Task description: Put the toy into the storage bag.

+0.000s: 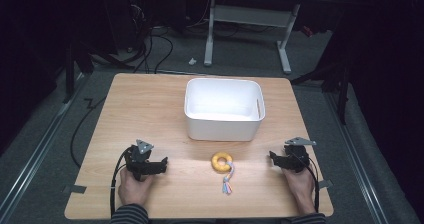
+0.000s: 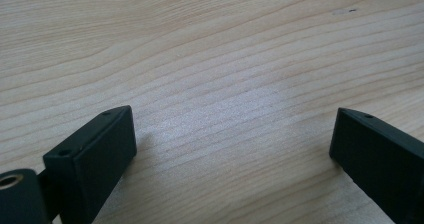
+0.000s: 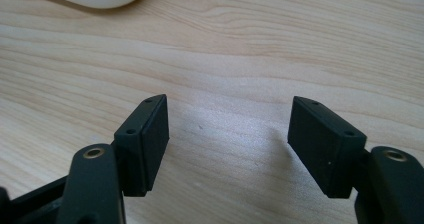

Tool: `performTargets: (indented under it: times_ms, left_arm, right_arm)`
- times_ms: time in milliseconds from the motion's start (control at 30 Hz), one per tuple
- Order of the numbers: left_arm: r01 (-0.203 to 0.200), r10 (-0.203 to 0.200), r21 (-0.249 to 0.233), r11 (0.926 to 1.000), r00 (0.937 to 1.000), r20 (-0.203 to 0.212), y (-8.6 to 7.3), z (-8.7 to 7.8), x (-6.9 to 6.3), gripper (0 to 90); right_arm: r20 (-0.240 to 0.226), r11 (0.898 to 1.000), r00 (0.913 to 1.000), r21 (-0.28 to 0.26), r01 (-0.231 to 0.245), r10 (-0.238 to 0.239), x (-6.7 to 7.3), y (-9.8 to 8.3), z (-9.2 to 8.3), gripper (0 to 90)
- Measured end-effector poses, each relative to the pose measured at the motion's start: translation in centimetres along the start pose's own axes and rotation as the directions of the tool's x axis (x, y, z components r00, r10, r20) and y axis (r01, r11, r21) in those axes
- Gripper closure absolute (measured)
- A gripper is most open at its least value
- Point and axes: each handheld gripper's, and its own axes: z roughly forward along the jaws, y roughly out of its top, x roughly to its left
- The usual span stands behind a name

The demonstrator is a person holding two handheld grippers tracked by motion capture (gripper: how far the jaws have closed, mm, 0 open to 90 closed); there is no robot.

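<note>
Wooden worktop [image 1: 150,109] carries a ring toy [image 1: 222,162] between both released hand-held grippers, left [image 1: 161,166] and right [image 1: 272,157], before a white bin [image 1: 223,109]; nothing grasped yet, reaching comes next.

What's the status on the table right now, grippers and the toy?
Left gripper and right gripper open, empty, resting on table. Yellow ring toy lies between them, untouched. White bin behind it. Path clear.

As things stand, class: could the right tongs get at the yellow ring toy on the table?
Probably yes. The right tongs stand open, and bare table lies between them and the ring toy; the white bin sits farther back.
</note>
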Motion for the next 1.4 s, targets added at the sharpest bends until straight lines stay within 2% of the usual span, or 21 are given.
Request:
performTargets:
  times_ms: [167, 267, 433, 600, 733, 867, 967, 1200, 1267, 1300, 1400]
  left_arm:
    - [0.000, 0.000, 0.000, 1.0000, 1.0000, 0.000, 0.0, 0.0, 0.0, 5.0]
    - [0.000, 0.000, 0.000, 1.0000, 1.0000, 0.000, 0.0, 0.0, 0.0, 5.0]
    - [0.001, -0.001, -0.001, 1.0000, 1.0000, -0.001, 0.0, 0.0, 0.0, 5.2]
    - [0.001, -0.001, -0.001, 1.0000, 1.0000, -0.001, 0.0, 0.0, 0.0, 5.4]
    - [0.001, -0.001, -0.001, 1.0000, 1.0000, -0.001, 0.0, 0.0, 0.0, 5.5]
    - [0.001, -0.001, -0.001, 1.0000, 1.0000, -0.001, 0.0, 0.0, 0.0, 5.5]
    - [0.001, -0.001, -0.001, 1.0000, 1.0000, -0.001, 0.0, 0.0, 0.0, 5.6]
    - [0.001, -0.001, -0.002, 1.0000, 1.0000, -0.002, 0.0, 0.0, 0.0, 5.9]
    - [0.002, -0.002, -0.003, 1.0000, 1.0000, -0.002, 0.0, -0.1, 0.0, 6.2]
    - [0.002, -0.002, -0.004, 1.0000, 1.0000, -0.002, 0.0, -0.1, 0.0, 6.2]
    - [0.002, -0.002, -0.004, 1.0000, 1.0000, -0.002, 0.0, -0.1, 0.0, 6.2]
  right_arm:
    - [-0.035, 0.999, 0.9994, -0.032, -0.010, 0.009, 0.0, 0.1, -1.3, 35.4]
    - [-0.057, 1.000, 0.9983, -0.024, -0.008, 0.007, 0.0, 0.1, -1.5, 37.9]
    - [-0.073, 0.999, 0.9967, 0.012, 0.036, -0.035, 0.5, 0.2, -1.7, 39.6]
    - [-0.097, 0.999, 0.9940, 0.005, 0.051, -0.051, 0.9, 0.4, -2.3, 40.9]
    - [-0.134, 0.997, 0.9881, -0.007, 0.075, -0.075, 1.6, 0.9, -2.8, 47.0]
    - [-0.151, 0.995, 0.9839, -0.010, 0.095, -0.096, 2.1, 1.2, -3.0, 50.0]
    - [-0.181, 0.993, 0.9768, -0.025, 0.113, -0.115, 2.9, 1.7, -3.1, 51.5]
    - [-0.235, 0.995, 0.9665, -0.018, 0.102, -0.103, 4.1, 2.4, -2.8, 51.4]
    - [-0.246, 0.994, 0.9633, -0.010, 0.108, -0.108, 4.4, 2.5, -2.7, 52.2]
    - [-0.262, 0.993, 0.9582, 0.002, 0.120, -0.115, 4.7, 2.7, -2.5, 52.8]
    - [-0.266, 0.992, 0.9564, 0.007, 0.128, -0.122, 5.1, 2.9, -2.4, 52.8]
